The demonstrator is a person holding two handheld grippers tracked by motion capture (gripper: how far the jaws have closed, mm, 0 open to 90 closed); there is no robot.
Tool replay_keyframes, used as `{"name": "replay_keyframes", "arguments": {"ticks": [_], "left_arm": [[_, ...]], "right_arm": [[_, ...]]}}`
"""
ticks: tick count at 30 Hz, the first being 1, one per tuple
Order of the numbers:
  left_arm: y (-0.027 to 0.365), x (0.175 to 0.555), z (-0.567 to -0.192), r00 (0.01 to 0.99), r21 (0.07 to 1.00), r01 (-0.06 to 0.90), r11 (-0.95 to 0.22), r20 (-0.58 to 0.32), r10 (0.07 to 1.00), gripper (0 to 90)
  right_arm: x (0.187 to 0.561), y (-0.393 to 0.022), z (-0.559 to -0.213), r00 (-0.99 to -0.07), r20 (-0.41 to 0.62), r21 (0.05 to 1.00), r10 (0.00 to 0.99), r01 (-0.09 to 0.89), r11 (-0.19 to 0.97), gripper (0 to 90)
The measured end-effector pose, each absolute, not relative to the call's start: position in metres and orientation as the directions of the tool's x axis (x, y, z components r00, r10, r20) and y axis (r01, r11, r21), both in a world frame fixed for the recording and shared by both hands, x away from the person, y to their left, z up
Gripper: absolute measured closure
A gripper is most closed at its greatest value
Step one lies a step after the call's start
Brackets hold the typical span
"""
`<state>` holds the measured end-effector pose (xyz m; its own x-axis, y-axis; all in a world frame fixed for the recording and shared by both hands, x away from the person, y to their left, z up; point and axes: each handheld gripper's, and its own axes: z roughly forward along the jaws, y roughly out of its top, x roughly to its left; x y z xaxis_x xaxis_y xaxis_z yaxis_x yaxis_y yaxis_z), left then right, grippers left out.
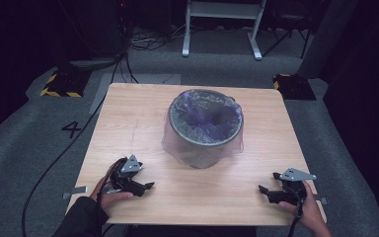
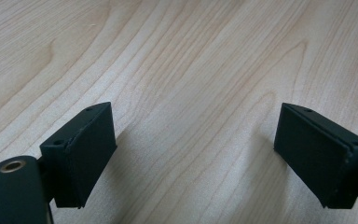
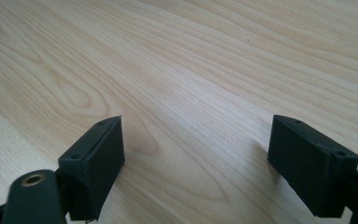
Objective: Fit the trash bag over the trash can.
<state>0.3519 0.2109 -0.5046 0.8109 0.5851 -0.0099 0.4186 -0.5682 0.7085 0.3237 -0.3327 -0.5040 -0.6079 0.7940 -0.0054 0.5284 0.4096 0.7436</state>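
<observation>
At the centre of the high view, slightly toward the top: a round grey bin lined with a thin translucent bluish plastic bag (image 1: 205, 126), standing upright on the square light wooden table (image 1: 128, 113). Bag film folded outward over the rim and hanging down the outer wall in loose wrinkles, darker purple folds visible inside. Looks fully fitted around the rim as far as can be seen; cannot tell whether the far side sits equally well.

Lower left of the high view: left gripper (image 1: 150, 185), black with a grey three-cornered plate on top, held low over the table near the front edge, well apart from the bin. Jaws spread wide in the left gripper view, nothing between the pads (image 2: 91, 149), only bare wood grain under them.

Lower right of the high view: right gripper (image 1: 262, 188), also low near the front edge, also well apart from the bin. Jaws parted wide in the right gripper view, pads (image 3: 100, 161) empty, wood beneath.

Judging from this: either lining of the bin finished and both tools parked at the near edge, or removal of the bag not yet begun. No contact with the bag at this moment, so any pulling or tucking of the film remains to be done

Beyond the table: grey carpet floor (image 1: 24, 148) with a marked number and black cables
</observation>
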Motion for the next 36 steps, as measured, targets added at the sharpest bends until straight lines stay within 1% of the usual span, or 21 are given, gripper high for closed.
{"name": "replay_keyframes", "arguments": {"ticks": [7, 36], "left_arm": [[0.2104, 0.3530, -0.5047, 0.811, 0.709, 0.419, -0.567, -0.011, 0.585, 12.1], [0.2082, 0.3570, -0.5047, 0.816, 0.709, 0.415, -0.570, -0.011, 0.579, 11.8]], "right_arm": [[0.3190, -0.3429, -0.5040, -0.579, -0.003, 0.744, 0.815, 0.544, 0.389, 18.6], [0.3202, -0.3432, -0.5041, -0.582, -0.005, 0.743, 0.813, 0.542, 0.393, 17.2]]}}
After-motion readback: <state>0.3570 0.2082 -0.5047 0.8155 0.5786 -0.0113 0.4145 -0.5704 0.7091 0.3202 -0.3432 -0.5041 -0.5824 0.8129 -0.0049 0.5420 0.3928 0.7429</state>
